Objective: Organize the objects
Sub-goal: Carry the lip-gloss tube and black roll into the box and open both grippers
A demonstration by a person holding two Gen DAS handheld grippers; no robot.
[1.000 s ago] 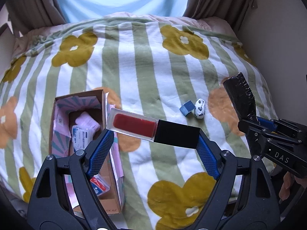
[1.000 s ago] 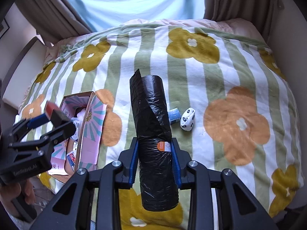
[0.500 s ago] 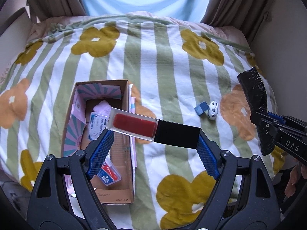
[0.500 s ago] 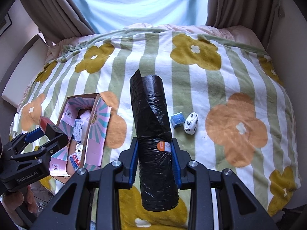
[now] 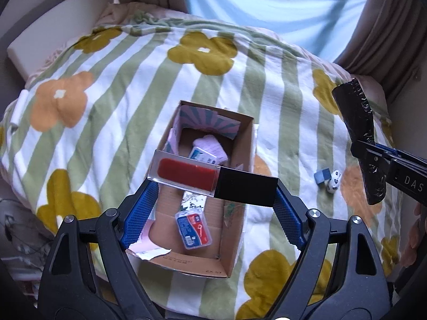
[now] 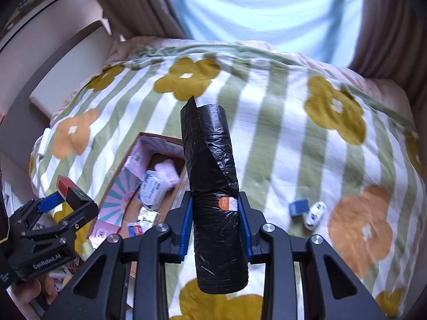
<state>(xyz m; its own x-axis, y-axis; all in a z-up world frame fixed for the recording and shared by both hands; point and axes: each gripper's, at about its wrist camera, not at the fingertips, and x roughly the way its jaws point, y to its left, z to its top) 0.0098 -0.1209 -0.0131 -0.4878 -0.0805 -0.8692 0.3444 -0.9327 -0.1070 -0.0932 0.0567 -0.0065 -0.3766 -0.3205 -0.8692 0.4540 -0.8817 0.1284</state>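
Note:
My left gripper (image 5: 213, 184) is shut on a clear tube of red gloss with a black cap (image 5: 213, 178), held crosswise above the open cardboard box (image 5: 240, 165). The box lies on the bed and holds a lilac pouch (image 5: 210, 145), a white-blue packet and a small red-blue case (image 5: 193, 229). My right gripper (image 6: 215, 218) is shut on a roll of black rubbish bags (image 6: 213, 186), held upright to the right of the box. The roll also shows in the left wrist view (image 5: 360, 133). The left gripper shows in the right wrist view (image 6: 66, 197).
A small blue cube (image 6: 299, 207) and a white patterned die-like piece (image 6: 316, 214) lie on the striped flower blanket (image 6: 267, 122) right of the box. A cushioned headboard or bench (image 5: 53, 29) stands at the far left, curtains and a window behind the bed.
Both grippers have moved left. My left gripper with the tube now hangs over the box instead of beside it. The bag roll has come closer to the box.

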